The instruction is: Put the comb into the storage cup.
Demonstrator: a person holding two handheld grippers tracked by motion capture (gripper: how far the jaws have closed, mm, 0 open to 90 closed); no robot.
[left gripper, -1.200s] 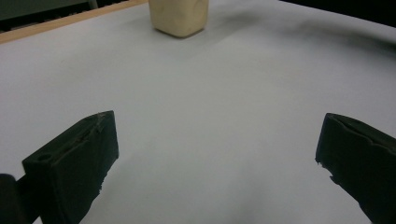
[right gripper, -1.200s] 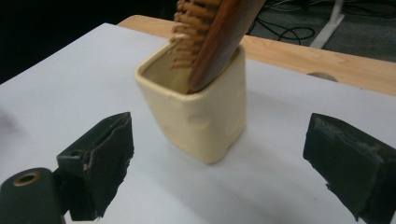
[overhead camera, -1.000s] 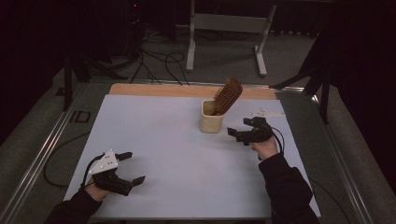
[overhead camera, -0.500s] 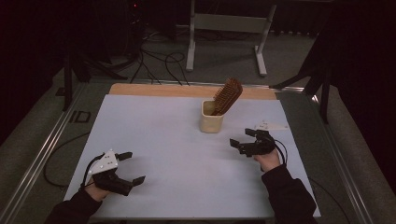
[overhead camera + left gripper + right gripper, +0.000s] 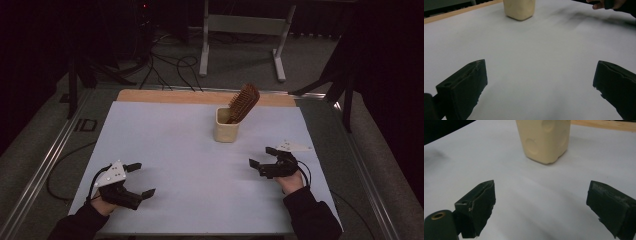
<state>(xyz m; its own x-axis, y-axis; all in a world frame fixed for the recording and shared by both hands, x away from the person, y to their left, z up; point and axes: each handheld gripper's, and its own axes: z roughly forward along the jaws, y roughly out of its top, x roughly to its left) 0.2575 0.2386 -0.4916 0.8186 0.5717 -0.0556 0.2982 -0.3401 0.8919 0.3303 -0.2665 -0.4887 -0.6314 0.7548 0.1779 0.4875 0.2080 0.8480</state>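
A cream cup (image 5: 226, 128) stands upright toward the back of the white table sheet (image 5: 180, 150), with a brown wooden hairbrush (image 5: 243, 102) leaning out of it to the right. The same cup (image 5: 519, 8) sits far off in the left gripper view, and the cup (image 5: 544, 138) is closer in the right gripper view. My left gripper (image 5: 140, 179) rests near the front left of the sheet, open and empty. My right gripper (image 5: 262, 156) hovers at the right, short of the cup, open with nothing between its fingers.
A wooden strip (image 5: 200, 97) runs along the table's far edge. Metal rails (image 5: 45, 165) flank the table. Behind it stand a frame's legs (image 5: 240, 40) and floor cables (image 5: 165, 65). The person's other hand (image 5: 609, 3) shows at the top right of the left gripper view.
My right gripper has drawn back from beside the cup toward the person and the front right of the sheet. The left gripper has stayed put.
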